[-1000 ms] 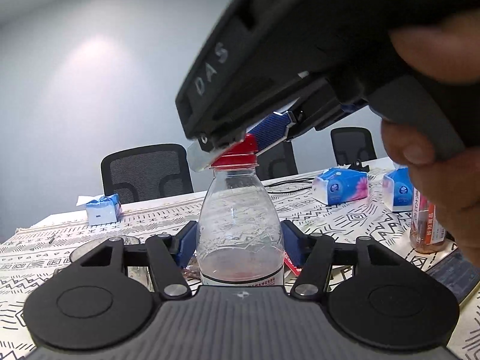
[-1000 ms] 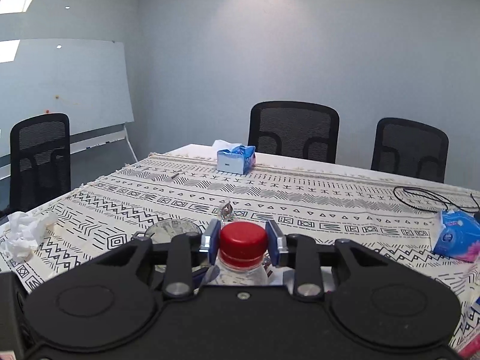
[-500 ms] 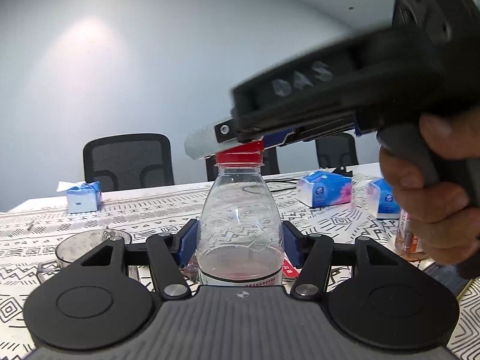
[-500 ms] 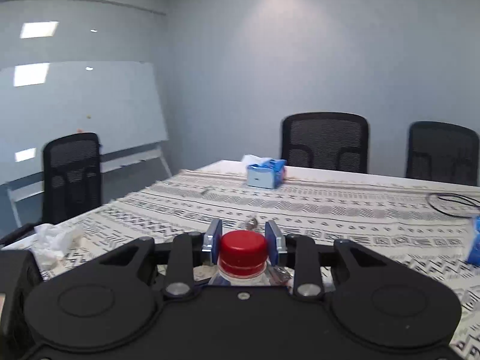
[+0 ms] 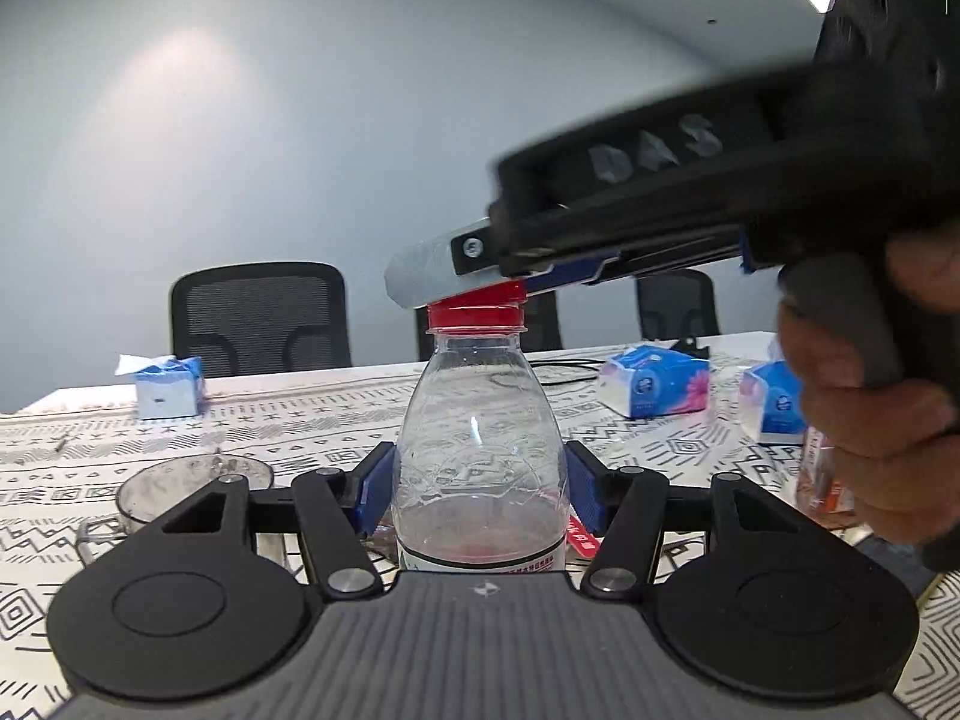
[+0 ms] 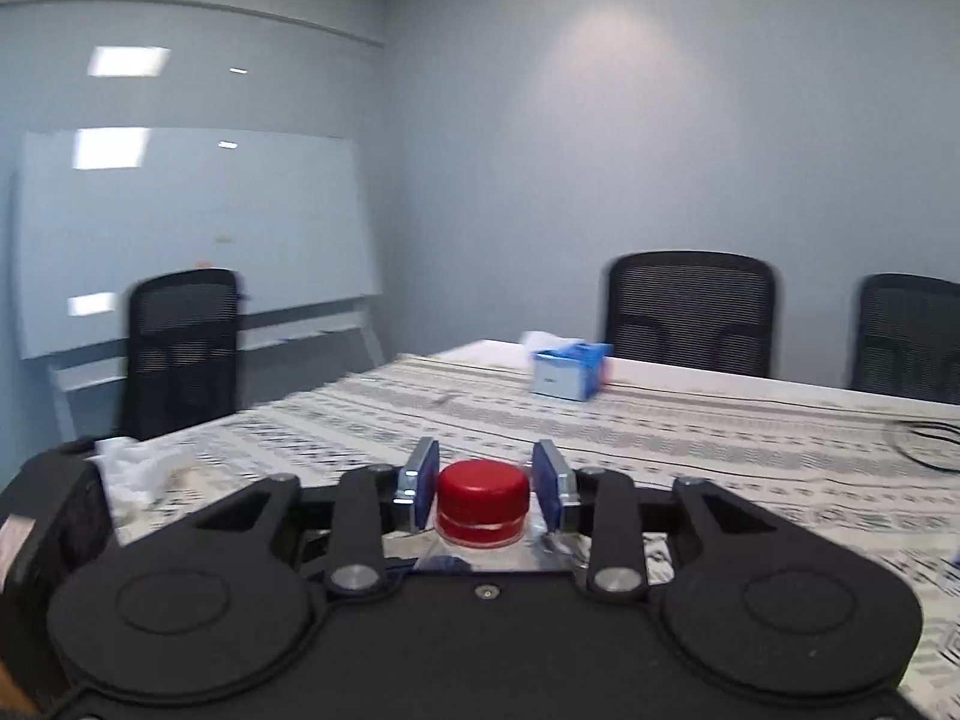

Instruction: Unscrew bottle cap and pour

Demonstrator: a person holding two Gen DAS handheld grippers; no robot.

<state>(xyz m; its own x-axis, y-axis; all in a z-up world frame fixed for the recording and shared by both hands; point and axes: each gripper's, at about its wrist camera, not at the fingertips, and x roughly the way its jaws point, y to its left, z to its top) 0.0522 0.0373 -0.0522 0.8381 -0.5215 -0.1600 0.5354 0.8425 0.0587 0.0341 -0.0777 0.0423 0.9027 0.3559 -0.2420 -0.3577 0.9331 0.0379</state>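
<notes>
Leftmost in the left wrist view, a blue tissue box sits at the far edge of the patterned tablecloth, and a clear measuring cup stands nearer, at lower left, partly behind the gripper's linkage. Centre frame, the left gripper is clenched on the clear plastic bottle, its blue pads pressed against both sides of the body; the bottle stands upright with a little reddish liquid at its bottom. Above it, the red cap is still on the neck, with the right gripper reaching in from the upper right, carried by a hand at the right edge. Two more tissue packs lie at mid right.

Seen from the right wrist, a whiteboard fills the left, then the cap sits low in the centre between the blue pads. The jaws have just been opening, and a narrow gap shows on each side of the cap, so it is released.
</notes>
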